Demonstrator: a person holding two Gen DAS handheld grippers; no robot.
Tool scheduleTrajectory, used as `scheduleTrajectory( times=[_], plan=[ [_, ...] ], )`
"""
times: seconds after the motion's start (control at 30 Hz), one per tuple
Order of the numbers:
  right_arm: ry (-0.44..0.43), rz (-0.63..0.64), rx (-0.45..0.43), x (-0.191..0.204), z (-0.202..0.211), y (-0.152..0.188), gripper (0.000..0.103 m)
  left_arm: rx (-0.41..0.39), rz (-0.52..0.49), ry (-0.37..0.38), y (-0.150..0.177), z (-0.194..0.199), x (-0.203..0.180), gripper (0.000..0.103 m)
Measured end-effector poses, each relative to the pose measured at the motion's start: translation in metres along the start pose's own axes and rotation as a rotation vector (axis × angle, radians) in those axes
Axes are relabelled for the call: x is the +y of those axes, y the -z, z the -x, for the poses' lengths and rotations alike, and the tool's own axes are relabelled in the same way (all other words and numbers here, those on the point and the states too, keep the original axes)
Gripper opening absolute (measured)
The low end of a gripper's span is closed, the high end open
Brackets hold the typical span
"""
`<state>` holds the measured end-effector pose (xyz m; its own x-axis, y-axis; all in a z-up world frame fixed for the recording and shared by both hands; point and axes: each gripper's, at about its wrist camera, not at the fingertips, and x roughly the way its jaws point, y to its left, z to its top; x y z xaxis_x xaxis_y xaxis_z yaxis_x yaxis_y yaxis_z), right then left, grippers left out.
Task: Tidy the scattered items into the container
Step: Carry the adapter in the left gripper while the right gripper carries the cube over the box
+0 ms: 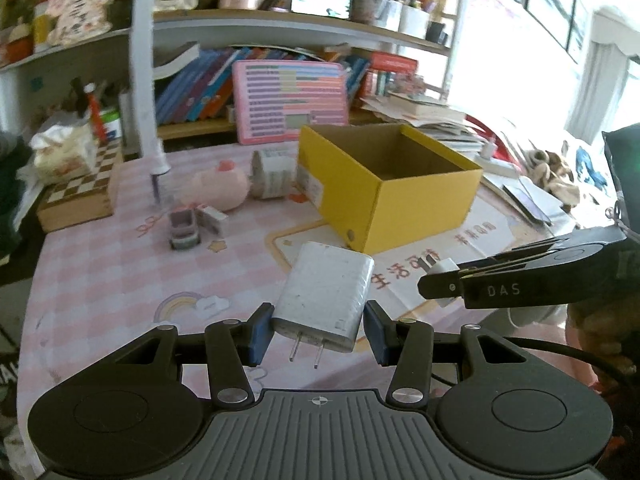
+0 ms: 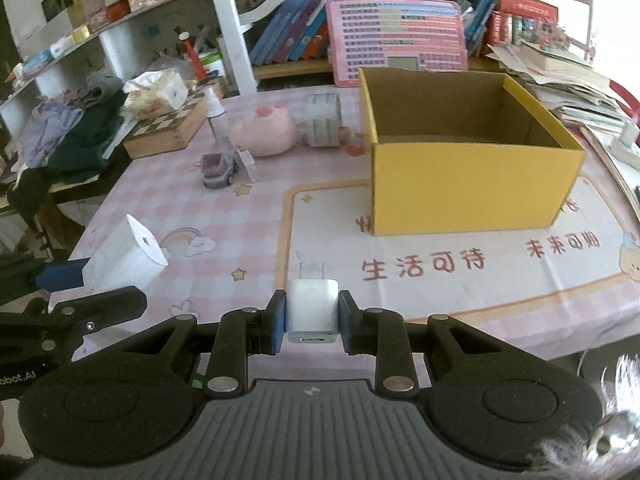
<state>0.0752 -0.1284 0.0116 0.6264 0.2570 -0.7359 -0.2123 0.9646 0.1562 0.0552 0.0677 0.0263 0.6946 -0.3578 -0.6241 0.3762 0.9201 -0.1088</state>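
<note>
The left claw (image 1: 318, 334) squeezes a big white plug (image 1: 324, 296), and the right claw (image 2: 312, 322) squeezes a small white plug (image 2: 312, 308). Both are held up over the pink table (image 2: 224, 220), near the empty yellow box (image 2: 472, 184), probably to drop them in. The big plug looks flat and speckled, with two metal prongs.

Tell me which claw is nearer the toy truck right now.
Left, likely. The left claw, shut on the large charger, is on the toy truck side. The right claw, shut on the small charger, sits farther right, facing the yellow box.
</note>
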Motion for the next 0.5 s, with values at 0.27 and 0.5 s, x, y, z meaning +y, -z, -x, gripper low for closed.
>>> scheduleTrajectory(
  times=[0.27,0.5],
  plan=[
    [0.046,-0.073,-0.016,-0.018,0.007,0.005,0.025,0.011,-0.074,0.057,-0.009,-0.014,-0.013,0.047],
    [0.078,-0.117,-0.016,-0.038,0.005,0.002,0.025,0.011,-0.108,0.090,-0.019,-0.031,-0.023,0.047]
  ],
)
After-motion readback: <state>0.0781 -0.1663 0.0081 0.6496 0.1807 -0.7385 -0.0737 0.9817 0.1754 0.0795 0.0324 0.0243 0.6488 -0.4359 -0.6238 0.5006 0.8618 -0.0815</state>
